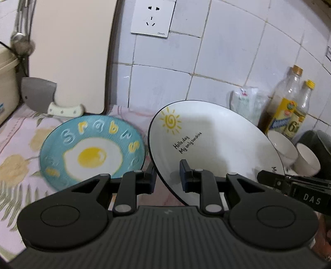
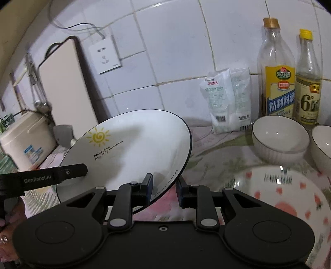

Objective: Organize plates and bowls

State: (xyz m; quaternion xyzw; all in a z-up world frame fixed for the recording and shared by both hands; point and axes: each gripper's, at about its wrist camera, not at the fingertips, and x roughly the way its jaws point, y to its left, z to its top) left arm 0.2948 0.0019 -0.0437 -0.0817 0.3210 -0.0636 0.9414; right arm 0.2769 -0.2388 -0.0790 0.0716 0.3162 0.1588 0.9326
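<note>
A white plate [image 1: 217,144] with a yellow sun and black writing hangs tilted above the counter. My left gripper [image 1: 168,179] is shut on its left rim. My right gripper [image 2: 164,187] is shut on the right rim of the same plate [image 2: 134,144]. Each gripper's finger shows in the other's view, pressed on the plate. A blue fried-egg plate [image 1: 93,153] lies flat on the flowered cloth to the left. A strawberry-patterned plate [image 2: 279,196] lies to the right. Behind it stand two white bowls [image 2: 279,136] [image 2: 322,144].
Two bottles [image 2: 277,72] [image 2: 308,82] and a white bag [image 2: 227,103] stand against the tiled wall. At the left a cutting board [image 1: 72,55] leans upright, with a cleaver [image 1: 39,95] at its foot. A rice cooker [image 2: 26,138] stands at the far left. A wall socket [image 1: 153,18] is above.
</note>
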